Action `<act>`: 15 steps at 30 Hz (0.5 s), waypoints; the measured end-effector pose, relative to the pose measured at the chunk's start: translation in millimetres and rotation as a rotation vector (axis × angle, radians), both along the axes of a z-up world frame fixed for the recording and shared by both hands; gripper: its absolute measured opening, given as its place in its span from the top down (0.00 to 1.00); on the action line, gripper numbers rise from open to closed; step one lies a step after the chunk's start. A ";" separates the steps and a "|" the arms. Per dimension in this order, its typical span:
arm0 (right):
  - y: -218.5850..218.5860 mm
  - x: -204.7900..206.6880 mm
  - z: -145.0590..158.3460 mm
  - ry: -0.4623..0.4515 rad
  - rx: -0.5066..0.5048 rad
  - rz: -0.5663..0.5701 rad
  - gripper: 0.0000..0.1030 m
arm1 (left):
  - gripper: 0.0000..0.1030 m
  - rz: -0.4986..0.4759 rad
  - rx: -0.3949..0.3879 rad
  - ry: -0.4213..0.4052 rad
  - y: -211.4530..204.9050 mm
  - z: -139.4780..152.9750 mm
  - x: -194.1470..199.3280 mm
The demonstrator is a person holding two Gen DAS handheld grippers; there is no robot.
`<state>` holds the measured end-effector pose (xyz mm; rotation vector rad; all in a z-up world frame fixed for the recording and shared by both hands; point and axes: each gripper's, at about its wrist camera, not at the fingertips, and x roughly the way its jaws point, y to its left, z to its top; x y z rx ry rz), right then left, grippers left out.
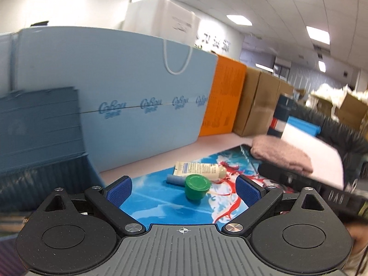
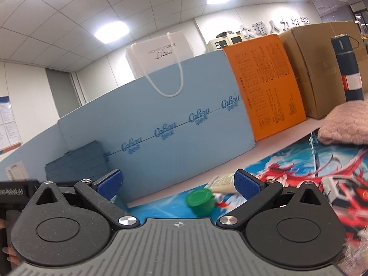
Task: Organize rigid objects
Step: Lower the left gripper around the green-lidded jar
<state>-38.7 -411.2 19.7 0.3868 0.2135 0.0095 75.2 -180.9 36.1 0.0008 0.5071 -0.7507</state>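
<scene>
Just ahead of the left tool [image 1: 184,189], on the printed mat [image 1: 156,197] over the tabletop [image 1: 147,163], a green cup [image 1: 197,186], a cream tube [image 1: 200,169] and a small blue stick [image 1: 175,179] lie loose in a cluster, touching or nearly so. Both tools are spread wide and hold nothing; the right tool [image 2: 178,185] looks at the same green cup, low between its fingers. To the left tool's left stands a dark blue crate [image 1: 39,124], perhaps the destination. By my reckoning nothing is sorted yet; all three pieces remain.
</scene>
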 end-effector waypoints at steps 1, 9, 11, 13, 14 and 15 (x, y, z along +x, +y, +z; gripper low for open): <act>-4.1 4.4 1.6 -0.003 0.002 -0.005 0.00 | 0.05 0.000 0.015 -0.005 -5.0 -0.8 2.4; -40.2 46.9 11.1 0.032 0.045 -0.052 0.00 | 0.05 0.041 0.063 0.009 -36.8 -9.7 27.4; -50.3 51.4 3.7 0.030 0.070 -0.075 0.00 | 0.05 0.026 0.070 0.023 -47.7 -17.2 32.2; -60.6 52.6 -9.9 0.023 0.125 -0.066 0.00 | 0.05 0.034 0.075 0.040 -57.4 -27.6 34.9; -65.2 53.4 -17.0 0.027 0.157 -0.055 0.00 | 0.05 0.042 0.074 0.046 -62.0 -33.9 36.1; -68.8 53.9 -23.1 0.033 0.182 -0.040 0.00 | 0.05 0.041 0.071 0.053 -67.3 -40.7 37.4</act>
